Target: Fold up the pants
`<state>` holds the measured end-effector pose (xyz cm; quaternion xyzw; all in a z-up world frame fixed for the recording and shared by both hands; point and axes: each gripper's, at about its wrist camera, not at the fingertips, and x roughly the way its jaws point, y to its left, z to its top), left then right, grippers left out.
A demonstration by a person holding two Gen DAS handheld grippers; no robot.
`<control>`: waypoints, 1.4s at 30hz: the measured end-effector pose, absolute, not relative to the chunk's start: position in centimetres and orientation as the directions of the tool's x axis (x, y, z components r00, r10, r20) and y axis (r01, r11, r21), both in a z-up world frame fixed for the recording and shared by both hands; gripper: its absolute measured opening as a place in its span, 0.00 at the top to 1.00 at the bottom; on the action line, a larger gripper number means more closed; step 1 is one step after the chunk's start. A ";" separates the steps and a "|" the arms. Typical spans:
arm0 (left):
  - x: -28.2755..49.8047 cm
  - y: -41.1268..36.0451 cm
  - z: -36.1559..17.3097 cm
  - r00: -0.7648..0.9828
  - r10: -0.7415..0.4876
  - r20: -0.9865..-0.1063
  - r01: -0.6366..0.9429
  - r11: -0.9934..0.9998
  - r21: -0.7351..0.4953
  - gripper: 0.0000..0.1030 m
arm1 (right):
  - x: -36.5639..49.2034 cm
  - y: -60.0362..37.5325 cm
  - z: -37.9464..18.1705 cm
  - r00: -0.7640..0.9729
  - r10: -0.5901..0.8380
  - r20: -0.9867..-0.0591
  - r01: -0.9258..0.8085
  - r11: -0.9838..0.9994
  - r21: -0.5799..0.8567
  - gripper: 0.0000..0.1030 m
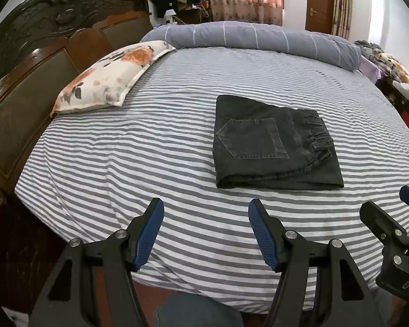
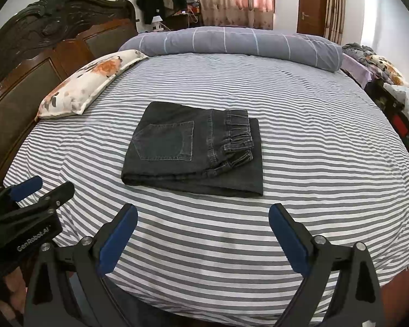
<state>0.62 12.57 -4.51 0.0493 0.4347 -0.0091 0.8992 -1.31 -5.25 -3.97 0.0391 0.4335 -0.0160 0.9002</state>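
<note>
The left gripper (image 1: pixel 205 234) is held with its blue pads spread wide and nothing between them, above the near edge of the bed (image 1: pixel 95 163). The right gripper (image 2: pixel 203 238) is held the same way, jaws parted and empty, just beside the left one over the same edge. Both are kept back from the cloth and apart from it, which suggests that no grip is being sought at present.

The pants (image 2: pixel 193 150), of dark washed denim, are laid on the striped sheet toward the middle of the bed, nearer the front edge than the far one. They are gathered into a compact rectangle of several layers, with a back pocket turned upward and the elastic waistband bunched on the top layer toward the right side. The bottom layer is seen to jut out slightly past the waistband on the right. From this lie the folding is judged to be done or nearly so; a squaring of the edges may be all that is left.

A floral pillow (image 1: pixel 109 76) is set against the headboard (image 1: pixel 27 62) at the left edge, and a rolled checked duvet (image 2: pixel 231 43) is laid along the far edge, so that the middle is left free for the work.
</note>
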 end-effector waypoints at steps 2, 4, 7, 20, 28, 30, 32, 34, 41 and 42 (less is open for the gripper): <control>0.6 12.4 -4.5 0.621 0.027 -0.784 0.063 0.995 0.084 0.37 | -1.4 -5.2 -4.0 0.625 0.007 -0.781 0.063 0.996 0.059 0.07; 0.7 12.4 -4.6 0.622 0.026 -0.783 0.064 0.994 0.084 0.37 | -1.4 -5.2 -4.0 0.628 0.003 -0.779 0.066 0.996 0.057 0.07; 0.8 12.3 -4.7 0.622 0.029 -0.783 0.065 0.994 0.088 0.37 | -1.3 -5.1 -4.1 0.623 0.008 -0.782 0.066 0.996 0.064 0.07; 0.9 12.2 -5.0 0.623 0.037 -0.781 0.063 0.993 0.097 0.37 | -1.3 -4.8 -4.5 0.617 0.018 -0.787 0.060 0.996 0.070 0.07; 0.9 12.2 -5.0 0.628 0.040 -0.777 0.068 0.992 0.106 0.37 | -1.2 -4.8 -4.8 0.611 0.024 -0.791 0.055 0.996 0.073 0.07; 0.8 12.2 -5.1 0.629 0.045 -0.776 0.069 0.991 0.113 0.37 | -1.2 -4.9 -4.9 0.611 0.027 -0.791 0.053 0.996 0.075 0.07; 0.9 12.2 -5.2 0.630 0.048 -0.775 0.069 0.991 0.118 0.37 | -1.1 -4.9 -5.0 0.608 0.028 -0.794 0.051 0.996 0.074 0.07; 0.8 12.1 -5.2 0.631 0.047 -0.775 0.069 0.991 0.117 0.37 | -1.1 -4.8 -5.0 0.609 0.027 -0.793 0.050 0.996 0.073 0.07; 0.8 12.0 -5.3 0.630 0.049 -0.775 0.070 0.990 0.119 0.37 | -1.0 -5.0 -5.7 0.602 0.030 -0.798 0.045 0.996 0.072 0.07; 0.8 12.0 -5.3 0.631 0.048 -0.775 0.071 0.990 0.120 0.37 | -1.0 -5.0 -5.8 0.601 0.032 -0.799 0.045 0.996 0.074 0.07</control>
